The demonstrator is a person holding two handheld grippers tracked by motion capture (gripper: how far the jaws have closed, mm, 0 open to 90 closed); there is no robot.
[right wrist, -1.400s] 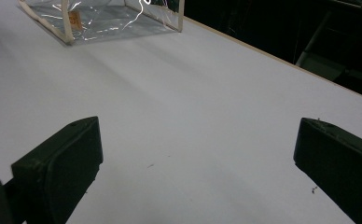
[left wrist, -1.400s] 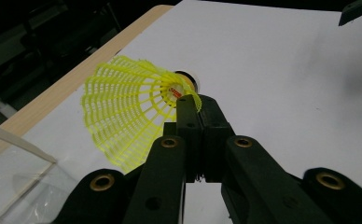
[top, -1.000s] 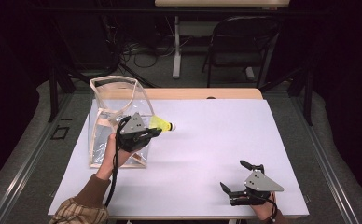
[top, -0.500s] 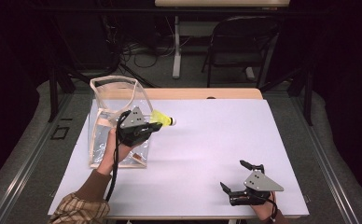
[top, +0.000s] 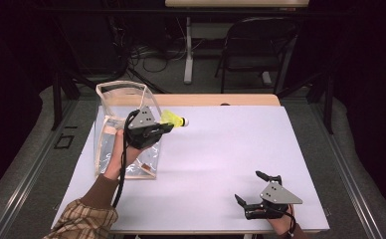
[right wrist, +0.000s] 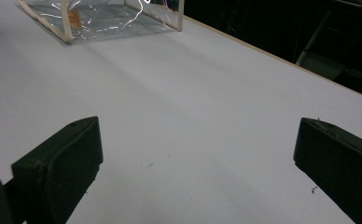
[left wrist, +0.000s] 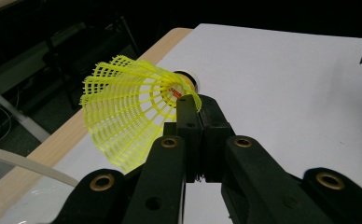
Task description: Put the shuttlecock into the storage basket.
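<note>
A yellow mesh shuttlecock [top: 173,118] with a white cork tip hangs above the white table, beside the clear plastic bag [top: 110,102]. My left gripper [top: 167,128] is shut on its skirt rim; in the left gripper view the two jaws press together on the yellow shuttlecock [left wrist: 132,109], with the left gripper [left wrist: 194,105] pinching the mesh near the cork. My right gripper [top: 255,186] rests near the front right corner of the table, open and with nothing in it. In the right gripper view the right gripper [right wrist: 198,149] has wide-apart jaws over bare white board.
The clear bag [right wrist: 104,16] stands open-topped at the table's left. The white board [top: 241,144] covers a wooden table [top: 216,99]. A chair [top: 253,47] and cables sit on the dark floor beyond the far edge.
My left gripper has lifted the shuttlecock a little higher and toward the far side, next to the bag. The right gripper has not moved.
</note>
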